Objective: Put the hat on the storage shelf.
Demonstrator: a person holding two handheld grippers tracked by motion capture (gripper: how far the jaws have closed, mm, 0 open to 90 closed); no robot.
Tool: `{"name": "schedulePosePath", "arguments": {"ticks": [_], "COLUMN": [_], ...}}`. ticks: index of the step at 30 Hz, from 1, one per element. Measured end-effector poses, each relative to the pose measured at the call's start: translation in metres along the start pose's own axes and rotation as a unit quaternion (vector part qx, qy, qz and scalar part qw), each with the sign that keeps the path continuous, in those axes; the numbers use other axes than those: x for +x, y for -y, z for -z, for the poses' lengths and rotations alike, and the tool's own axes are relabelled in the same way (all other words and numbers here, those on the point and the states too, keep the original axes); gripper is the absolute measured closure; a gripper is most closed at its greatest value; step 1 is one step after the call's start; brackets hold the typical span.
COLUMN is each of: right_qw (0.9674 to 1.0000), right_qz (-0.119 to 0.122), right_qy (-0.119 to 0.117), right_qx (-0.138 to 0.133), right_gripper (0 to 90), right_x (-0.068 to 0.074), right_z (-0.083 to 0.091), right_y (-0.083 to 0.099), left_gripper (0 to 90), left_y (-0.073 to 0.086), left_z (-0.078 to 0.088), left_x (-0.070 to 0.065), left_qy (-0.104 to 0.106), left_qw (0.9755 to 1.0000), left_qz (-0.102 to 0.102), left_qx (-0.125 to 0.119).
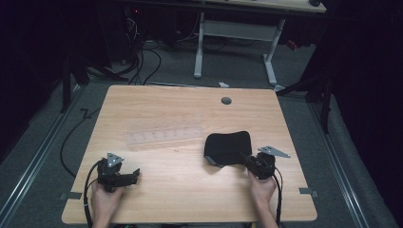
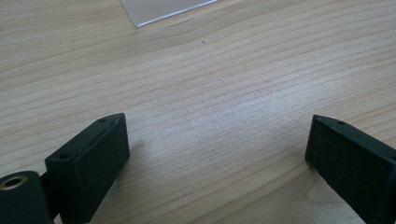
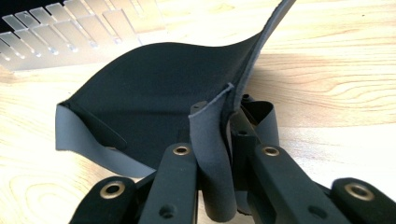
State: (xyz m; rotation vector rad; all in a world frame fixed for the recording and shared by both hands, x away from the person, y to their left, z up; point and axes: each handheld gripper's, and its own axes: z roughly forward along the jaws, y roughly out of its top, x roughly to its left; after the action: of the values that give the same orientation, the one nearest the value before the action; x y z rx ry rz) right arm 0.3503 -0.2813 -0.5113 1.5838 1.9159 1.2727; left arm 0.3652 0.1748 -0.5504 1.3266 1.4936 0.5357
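A black fabric pad with a grey underside (image 1: 228,146) lies right of the table's centre. My right gripper (image 1: 250,160) is shut on its near right edge. In the right gripper view the pad (image 3: 154,102) curls up, and a grey fold of it is pinched between the two jaws of the right gripper (image 3: 219,140). My left gripper (image 1: 135,174) rests near the front left of the table, pointing right. In the left gripper view its jaws stand wide apart around the left gripper's (image 2: 217,140) midpoint, with bare wood between them.
A clear plastic tray with several compartments (image 1: 164,133) lies left of the pad, its corner at the top of the left gripper view (image 2: 161,9) and its cells in the right gripper view (image 3: 70,32). A grey cable hole (image 1: 226,100) sits near the table's far edge.
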Motion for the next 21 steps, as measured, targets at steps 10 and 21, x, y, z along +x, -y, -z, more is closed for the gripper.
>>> {"name": "schedulePosePath", "arguments": {"ticks": [10,21], "right_qw": [0.9999,0.9996], "right_qz": [0.016,0.027], "right_qy": [0.005,-0.003], "right_qx": [-0.004,-0.011], "right_gripper": [84.2,84.4], "right_x": [0.003,0.011], "right_z": [0.01,0.022], "right_y": [-0.003,-0.007], "left_gripper": [8.1,8.1], "left_y": [-0.001,-0.001], "left_z": [-0.001,-0.001], "left_x": [0.0,0.0], "left_qy": [-0.001,0.0], "left_qw": [1.0,1.0], "left_qz": [0.001,0.001], "left_qx": [-0.002,-0.001]}}
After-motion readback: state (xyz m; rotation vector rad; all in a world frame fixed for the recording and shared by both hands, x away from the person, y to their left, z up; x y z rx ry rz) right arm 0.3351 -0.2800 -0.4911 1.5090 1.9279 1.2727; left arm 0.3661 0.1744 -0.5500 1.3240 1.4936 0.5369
